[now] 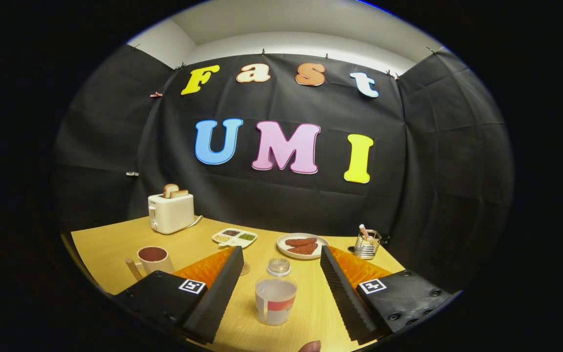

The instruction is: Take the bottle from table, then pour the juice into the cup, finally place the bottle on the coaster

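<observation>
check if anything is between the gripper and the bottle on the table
Nothing visible is. The bottle stands upright on the table, between the open gripper fingers, touching neither. The cup sits off beyond the left finger, and the plate lies farther back.

You've got a light wooden table with a cream toaster at the back, a mug beside it and a divided snack tray mid-table. A plate of reddish slices and a wire holder sit further along. The clear bottle stands nearest, with a coaster just behind it.
</observation>
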Available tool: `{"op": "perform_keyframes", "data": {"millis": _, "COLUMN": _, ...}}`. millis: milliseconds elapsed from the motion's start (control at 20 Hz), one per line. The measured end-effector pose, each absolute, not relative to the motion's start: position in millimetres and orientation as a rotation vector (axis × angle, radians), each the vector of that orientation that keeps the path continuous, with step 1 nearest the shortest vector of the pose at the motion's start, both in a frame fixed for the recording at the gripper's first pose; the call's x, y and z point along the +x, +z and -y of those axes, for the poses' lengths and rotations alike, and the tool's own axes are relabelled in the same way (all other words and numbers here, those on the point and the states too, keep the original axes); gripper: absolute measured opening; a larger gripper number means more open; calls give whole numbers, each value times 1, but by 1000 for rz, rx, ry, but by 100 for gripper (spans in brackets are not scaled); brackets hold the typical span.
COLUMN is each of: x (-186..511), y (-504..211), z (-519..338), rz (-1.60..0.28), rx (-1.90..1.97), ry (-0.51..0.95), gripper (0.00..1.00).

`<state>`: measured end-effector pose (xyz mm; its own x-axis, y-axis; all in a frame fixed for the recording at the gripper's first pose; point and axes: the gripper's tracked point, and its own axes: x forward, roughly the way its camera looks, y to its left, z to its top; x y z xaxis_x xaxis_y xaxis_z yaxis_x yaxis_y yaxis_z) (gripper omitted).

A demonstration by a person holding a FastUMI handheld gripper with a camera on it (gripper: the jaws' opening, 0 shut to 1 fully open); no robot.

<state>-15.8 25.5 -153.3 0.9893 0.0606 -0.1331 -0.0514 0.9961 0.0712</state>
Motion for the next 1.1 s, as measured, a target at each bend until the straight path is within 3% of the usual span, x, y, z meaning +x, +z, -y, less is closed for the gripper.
{"op": "perform_keyframes", "data": {"millis": 800, "x": 14, "y": -279, "z": -43, "rz": -275, "rx": 110, "ry": 25, "gripper": 97}}
{"op": "perform_keyframes", "data": {"millis": 850, "x": 15, "y": -280, "z": -41, "rz": -283, "rx": 107, "ry": 21, "gripper": 96}}
{"op": "perform_keyframes", "data": {"millis": 950, "x": 18, "y": -279, "z": -36, "rz": -294, "rx": 87, "ry": -5, "gripper": 79}}
{"op": "perform_keyframes", "data": {"millis": 1100, "x": 17, "y": -265, "z": -34, "rz": -309, "rx": 4, "ry": -20, "gripper": 74}}
